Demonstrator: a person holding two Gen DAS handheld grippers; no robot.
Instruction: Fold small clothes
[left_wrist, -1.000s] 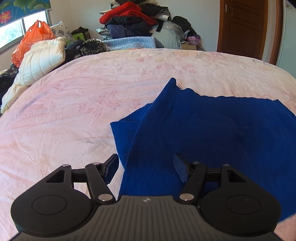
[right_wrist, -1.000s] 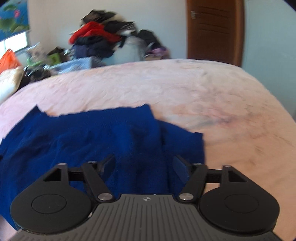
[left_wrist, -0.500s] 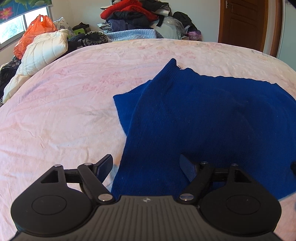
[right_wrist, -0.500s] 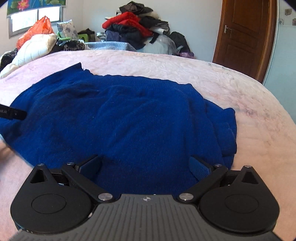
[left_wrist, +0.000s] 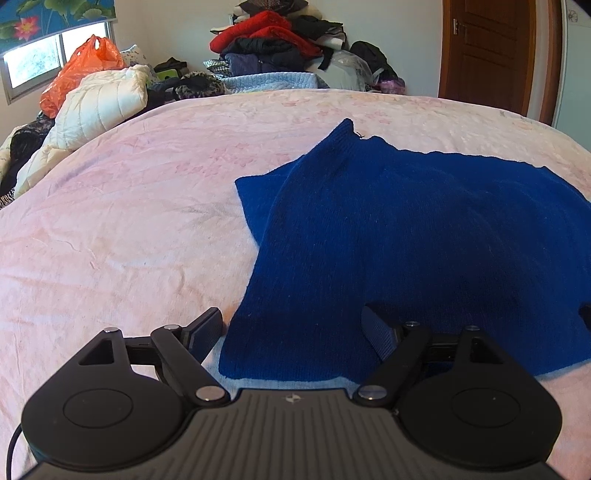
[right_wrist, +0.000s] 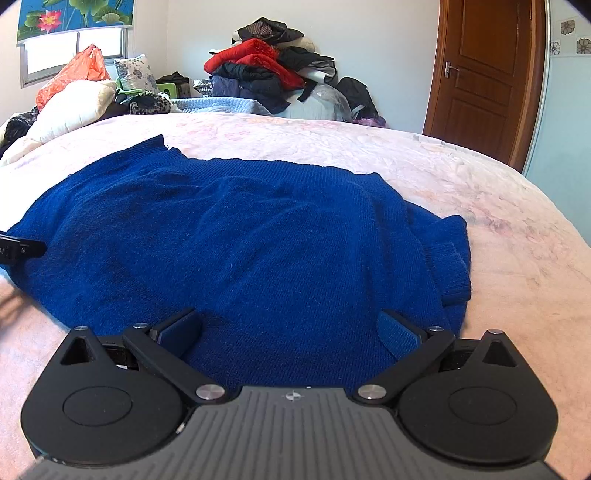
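The left claw (left_wrist: 291, 332) stands open over the near left corner of the blue knitted sweater (left_wrist: 424, 236), which lies flat on the pink bed (left_wrist: 122, 229), looks soft and limp, and is best pinched at its near hem, where the right claw (right_wrist: 291, 332) waits wide open.

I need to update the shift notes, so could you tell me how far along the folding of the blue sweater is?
Done: the blue sweater lies spread on the pink bedspread, its sleeves apparently folded in. In hand: nothing is gripped yet; the left gripper and right gripper sit open over its near hem, fingers wide apart. Left: gripping the hem and folding the body over.
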